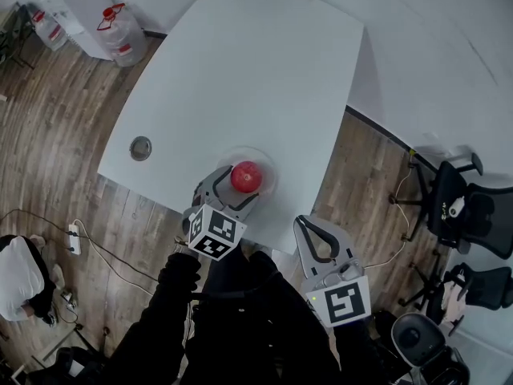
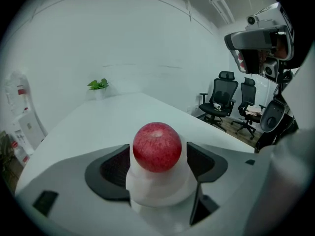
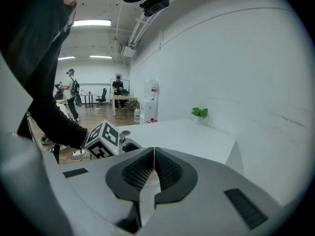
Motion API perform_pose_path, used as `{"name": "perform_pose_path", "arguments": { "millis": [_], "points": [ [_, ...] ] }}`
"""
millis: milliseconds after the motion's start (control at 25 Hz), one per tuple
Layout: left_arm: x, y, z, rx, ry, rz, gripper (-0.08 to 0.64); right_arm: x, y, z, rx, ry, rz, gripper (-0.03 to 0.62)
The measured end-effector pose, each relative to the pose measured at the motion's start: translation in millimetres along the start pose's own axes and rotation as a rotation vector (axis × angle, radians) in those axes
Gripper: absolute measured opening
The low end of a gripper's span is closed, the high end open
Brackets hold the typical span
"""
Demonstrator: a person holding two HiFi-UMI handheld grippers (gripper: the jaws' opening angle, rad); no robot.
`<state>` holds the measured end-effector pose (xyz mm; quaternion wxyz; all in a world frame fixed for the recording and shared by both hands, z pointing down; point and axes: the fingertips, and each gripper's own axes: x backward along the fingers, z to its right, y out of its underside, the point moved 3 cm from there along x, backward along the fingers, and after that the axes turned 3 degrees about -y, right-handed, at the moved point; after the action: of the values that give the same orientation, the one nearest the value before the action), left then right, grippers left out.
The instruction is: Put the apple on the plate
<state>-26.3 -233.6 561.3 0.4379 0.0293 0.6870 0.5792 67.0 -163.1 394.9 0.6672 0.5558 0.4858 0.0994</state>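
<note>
1. Head view: we see the red round apple (image 1: 247, 176) sitting in the middle of the pale round plate (image 1: 269, 161), near the front edge of the white table (image 1: 240, 70).
2. Left gripper (image 1: 237, 189) reaches in from the table edge. Its jaws are on either side of the apple, and its marker cube hangs off the edge.
3. Left gripper view: jaws are wide apart, with the apple (image 2: 157, 147) between the black pads (image 2: 116, 168). We see a thin gap on each side, so there is no grip. The apple rests on the plate (image 2: 157, 193), upright with the stem dimple on top.
4. Right gripper (image 1: 308, 224) is held off the table's front corner, over the wood floor, well apart from the plate.
5. Right gripper view: the right gripper (image 3: 154, 168) has its jaws pressed together with nothing clamped. We see the left gripper's cube (image 3: 103, 140) just beyond.
6. Background:
   - small green plant (image 2: 98, 84) at the table's far end by the wall
   - black office chairs (image 2: 219, 102) to the right
   - round metal grommet (image 1: 141, 147) in the tabletop
   - water jugs (image 1: 120, 30) on the floor
</note>
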Motion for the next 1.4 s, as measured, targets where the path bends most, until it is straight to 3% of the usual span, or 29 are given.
{"name": "perform_pose_path", "arguments": {
  "millis": [240, 480, 520, 800, 920, 1120, 1400],
  "points": [
    [18.2, -12.9, -6.0, 0.047, -0.058, 0.049, 0.353, 2.9, -0.2, 2.8, 0.013, -0.015, 0.019, 0.041],
    [39.7, -25.0, -7.0, 0.025, -0.122, 0.064, 0.350, 7.9, -1.6, 3.4, 0.035, -0.040, 0.040, 0.041],
    [43.2, -27.8, -6.4, 0.024, -0.131, 0.069, 0.338, 8.9, -2.2, 3.5, 0.039, -0.044, 0.046, 0.041],
    [75.2, -60.3, -0.8, 0.032, -0.251, 0.148, 0.052, 21.2, -5.8, 6.3, 0.058, -0.065, 0.089, 0.041],
    [91.0, -75.8, 4.6, 0.044, -0.285, 0.183, 0.025, 28.2, -6.1, 5.5, 0.072, -0.080, 0.109, 0.041],
    [119.3, -92.2, 17.6, -0.001, -0.327, 0.195, 0.018, 37.8, -10.2, 1.2, 0.086, -0.094, 0.150, 0.041],
    [151.3, -97.6, 39.8, 0.050, -0.332, 0.189, 0.014, 49.8, -25.8, -3.8, 0.124, -0.131, 0.225, 0.041]
  ]
}}
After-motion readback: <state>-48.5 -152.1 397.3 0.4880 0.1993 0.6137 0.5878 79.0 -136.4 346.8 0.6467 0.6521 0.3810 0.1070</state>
